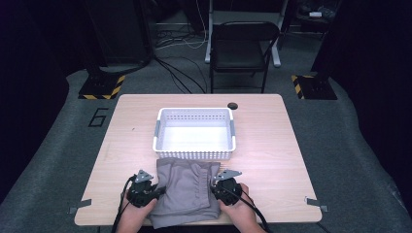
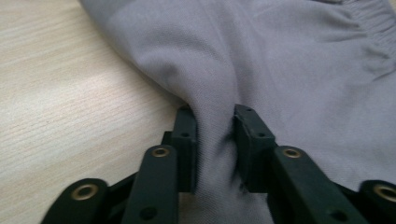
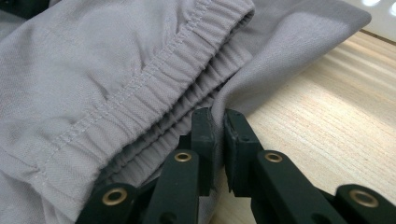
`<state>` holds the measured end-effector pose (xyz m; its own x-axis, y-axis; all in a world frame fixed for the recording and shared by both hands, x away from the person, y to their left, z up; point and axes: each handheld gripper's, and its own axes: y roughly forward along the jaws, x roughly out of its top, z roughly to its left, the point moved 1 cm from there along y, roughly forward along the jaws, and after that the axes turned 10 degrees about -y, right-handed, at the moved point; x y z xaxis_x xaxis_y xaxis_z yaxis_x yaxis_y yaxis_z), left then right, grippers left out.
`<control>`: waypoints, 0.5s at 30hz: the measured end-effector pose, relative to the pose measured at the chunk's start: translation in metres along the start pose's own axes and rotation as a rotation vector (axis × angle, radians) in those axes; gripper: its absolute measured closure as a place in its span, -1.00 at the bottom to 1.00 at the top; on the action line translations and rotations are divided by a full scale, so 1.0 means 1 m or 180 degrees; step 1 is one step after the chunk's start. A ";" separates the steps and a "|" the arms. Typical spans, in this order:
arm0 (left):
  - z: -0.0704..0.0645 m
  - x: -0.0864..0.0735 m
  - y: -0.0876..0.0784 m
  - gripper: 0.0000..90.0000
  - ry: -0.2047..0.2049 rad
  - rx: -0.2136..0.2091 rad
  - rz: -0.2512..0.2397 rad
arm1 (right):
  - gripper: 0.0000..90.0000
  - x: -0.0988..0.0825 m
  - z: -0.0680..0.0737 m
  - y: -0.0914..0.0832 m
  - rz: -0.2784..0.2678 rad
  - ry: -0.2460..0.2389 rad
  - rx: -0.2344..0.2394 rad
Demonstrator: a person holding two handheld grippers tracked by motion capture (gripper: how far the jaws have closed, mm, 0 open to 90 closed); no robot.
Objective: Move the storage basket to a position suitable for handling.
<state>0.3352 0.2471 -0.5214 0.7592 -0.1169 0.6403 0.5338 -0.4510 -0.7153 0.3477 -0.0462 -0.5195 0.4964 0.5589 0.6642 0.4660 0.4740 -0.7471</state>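
garment: grey folded cloth [image 1: 187,191], elastic-waist piece, probably shorts or trousers; lies flat on wooden table [image 1: 272,145] at near edge, between both hands
garment position: just in front of white basket [image 1: 194,145], far edge touching or nearly under basket's near wall; near edge hanging slightly over table edge
garment long axis: runs near-to-far, from person toward basket; roughly square-ish, only a bit longer than wide
garment pointing: gathered elastic waistband [image 3: 154,79] toward right side, stitched ruffle running along right edge close to right gripper; plain smooth fabric toward left side
left gripper: [image 2: 215,135] at garment's left edge, jaws pinching a raised fold of grey fabric, pads pressed on cloth both sides; table bare wood to its left
right gripper: [image 3: 218,130] at garment's right edge, jaws nearly together, clamped on thin fabric edge just beside waistband; wood visible to its right
hands: left hand [image 1: 133,213] and right hand [image 1: 240,208] low at table's near edge, one each side of garment
basket: empty, upright, long axis left-right, mid-table
background: black chair [image 1: 243,48] beyond table, cables on floor
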 end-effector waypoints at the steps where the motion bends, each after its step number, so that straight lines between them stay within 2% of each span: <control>1: 0.000 0.000 -0.001 0.65 0.0039 -0.0007 0.0012 | 0.87 0.000 -0.001 0.000 -0.0017 -0.0003 0.0025; 6: 0.000 0.002 -0.002 0.70 0.0032 -0.0033 0.0008 | 0.89 -0.002 -0.005 0.000 -0.0056 0.0113 0.0111; 11: -0.002 0.003 -0.005 0.72 0.0021 -0.0041 0.0001 | 0.89 -0.001 -0.006 -0.002 -0.0011 0.0086 0.0133; 12: -0.002 0.004 -0.006 0.73 -0.0006 -0.0058 -0.0006 | 0.89 -0.001 -0.005 -0.003 -0.0020 0.0130 0.0151; 14: -0.002 0.005 -0.009 0.73 -0.0001 -0.0091 0.0009 | 0.89 0.000 -0.006 -0.005 -0.0043 0.0096 0.0151; 15: -0.003 0.005 -0.010 0.73 -0.0019 -0.0088 -0.0036 | 0.89 0.000 -0.006 -0.007 -0.0050 0.0147 0.0164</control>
<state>0.3324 0.2488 -0.5102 0.7554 -0.1065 0.6466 0.5320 -0.4765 -0.7000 0.3488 -0.0529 -0.5143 0.5231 0.5197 0.6755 0.4362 0.5176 -0.7361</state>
